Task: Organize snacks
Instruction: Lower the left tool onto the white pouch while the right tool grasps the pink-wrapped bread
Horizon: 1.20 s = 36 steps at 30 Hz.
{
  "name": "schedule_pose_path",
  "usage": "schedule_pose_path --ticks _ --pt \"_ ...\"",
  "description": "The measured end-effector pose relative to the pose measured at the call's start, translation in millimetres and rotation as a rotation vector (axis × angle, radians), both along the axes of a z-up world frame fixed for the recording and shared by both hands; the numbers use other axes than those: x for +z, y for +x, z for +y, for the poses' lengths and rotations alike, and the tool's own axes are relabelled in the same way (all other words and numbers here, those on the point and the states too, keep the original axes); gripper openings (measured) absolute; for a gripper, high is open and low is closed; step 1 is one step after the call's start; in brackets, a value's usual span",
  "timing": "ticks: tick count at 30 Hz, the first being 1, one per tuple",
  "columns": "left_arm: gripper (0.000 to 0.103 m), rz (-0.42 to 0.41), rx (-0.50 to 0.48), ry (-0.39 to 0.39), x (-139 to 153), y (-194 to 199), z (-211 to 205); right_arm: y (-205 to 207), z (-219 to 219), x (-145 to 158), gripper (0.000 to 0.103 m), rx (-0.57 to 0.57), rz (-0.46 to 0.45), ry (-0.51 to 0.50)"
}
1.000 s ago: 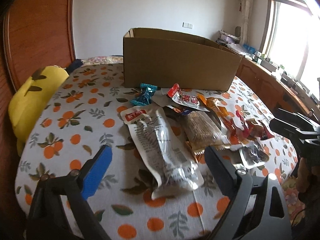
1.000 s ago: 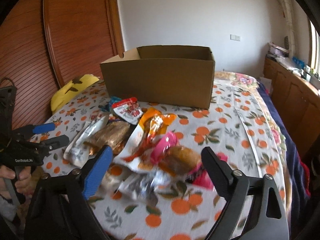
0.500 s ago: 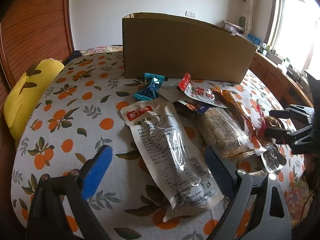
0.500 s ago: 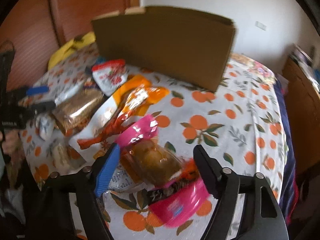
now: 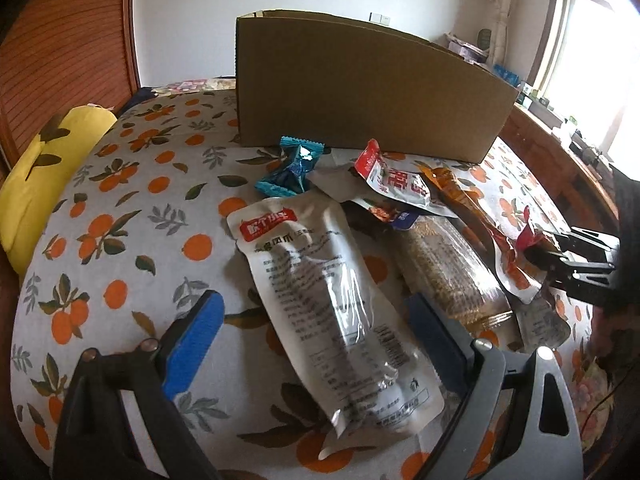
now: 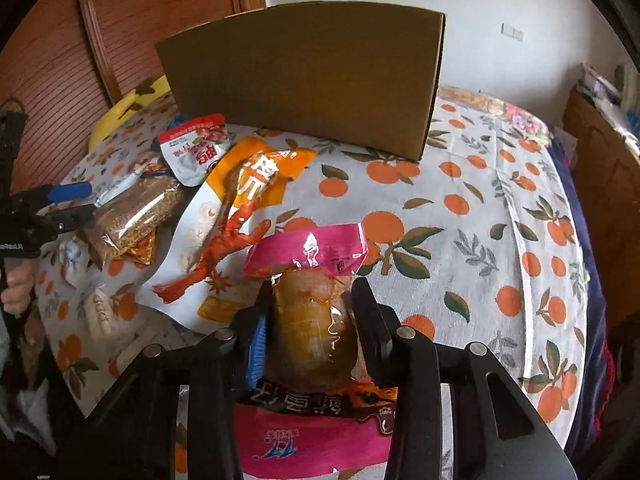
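A pile of snack packets lies on the orange-print bedspread [image 5: 120,208] in front of a brown cardboard box [image 5: 360,92]. My left gripper [image 5: 316,320] is open, its fingers on either side of a long white packet [image 5: 320,288]. A teal candy [image 5: 292,168], a red-and-white pouch [image 5: 396,180] and a clear grain bar [image 5: 448,268] lie near it. My right gripper [image 6: 312,320] is shut on a pink packet with a brown snack inside [image 6: 312,292]. An orange chicken-foot packet [image 6: 240,208] lies to its left. The box [image 6: 312,68] stands behind.
A yellow pillow [image 5: 44,168] lies at the bed's left edge by a wooden wall [image 5: 60,48]. A wooden cabinet with clutter [image 5: 560,140] stands at the right under a window. The right gripper shows in the left wrist view [image 5: 568,256].
My right gripper has closed onto the pink packet. My left gripper has moved lower and closer over the white packet, still open.
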<state>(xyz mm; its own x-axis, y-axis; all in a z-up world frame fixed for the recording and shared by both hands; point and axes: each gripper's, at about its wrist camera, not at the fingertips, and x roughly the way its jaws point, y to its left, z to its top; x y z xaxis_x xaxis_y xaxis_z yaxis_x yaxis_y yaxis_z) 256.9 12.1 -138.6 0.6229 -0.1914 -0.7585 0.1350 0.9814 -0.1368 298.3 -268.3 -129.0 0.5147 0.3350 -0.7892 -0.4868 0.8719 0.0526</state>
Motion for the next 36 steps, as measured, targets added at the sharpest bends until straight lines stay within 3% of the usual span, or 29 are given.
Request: schedule_pose_path --ticks 8,14,25,32,36 --pt "0.093 0.045 0.023 -0.008 -5.1 14.8 -0.5 -4.2 5.6 -3.2 0.038 -0.006 -0.051 -0.024" --pt "0.083 0.058 0.025 0.068 -10.0 19.3 -7.3 -6.2 5.2 -4.4 0.038 -0.010 -0.063 -0.027" --pt "0.087 0.069 0.028 0.140 -14.4 22.1 -17.1 -5.9 4.1 -5.1 0.038 -0.011 -0.065 -0.021" --pt "0.056 0.032 0.016 0.122 -7.8 9.6 -14.5 -6.7 3.8 -4.9 0.038 -0.011 -0.065 -0.019" --pt "0.052 0.038 -0.015 0.116 -4.0 1.2 -11.6 -6.7 3.7 -5.0 0.038 -0.011 -0.066 -0.021"
